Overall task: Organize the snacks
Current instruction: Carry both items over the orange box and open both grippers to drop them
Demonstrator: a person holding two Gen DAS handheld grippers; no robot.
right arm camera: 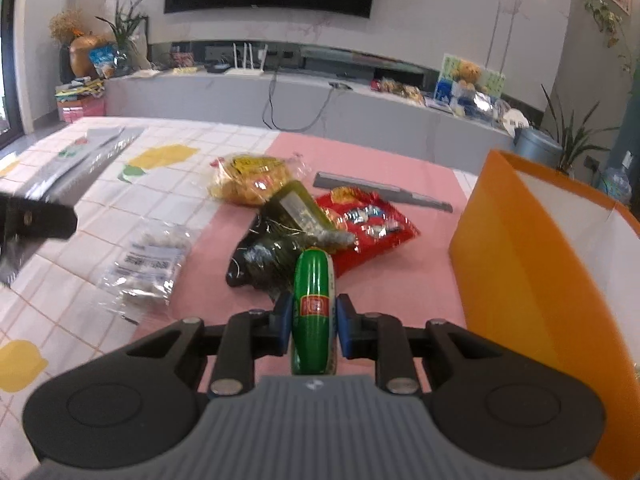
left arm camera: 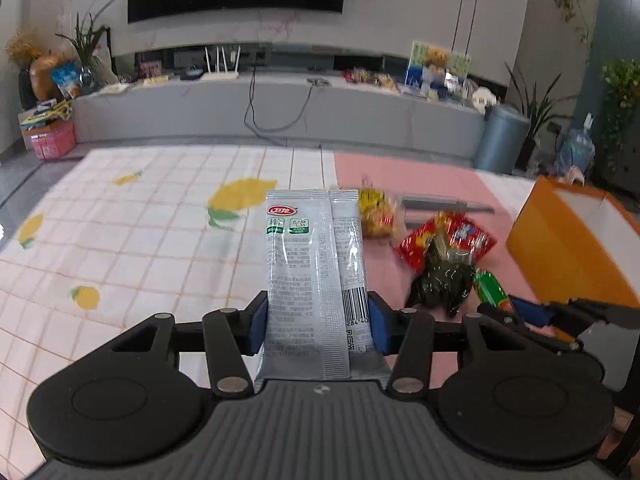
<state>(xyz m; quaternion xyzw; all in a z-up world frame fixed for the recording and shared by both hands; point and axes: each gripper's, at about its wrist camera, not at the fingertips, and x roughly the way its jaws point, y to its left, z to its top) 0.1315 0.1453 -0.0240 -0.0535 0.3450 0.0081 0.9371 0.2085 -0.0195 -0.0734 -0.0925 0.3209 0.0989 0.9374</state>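
Note:
My left gripper is shut on a silver sachet and holds it upright above the table. My right gripper is shut on a green snack stick, also seen in the left wrist view. On the pink mat lie a yellow snack bag, a dark green packet, a red candy bag and a clear packet. An orange box stands open at the right, close to my right gripper.
A grey flat bar lies behind the red bag. The table wears a lemon-print checked cloth on its left half. A TV bench with clutter runs along the far wall.

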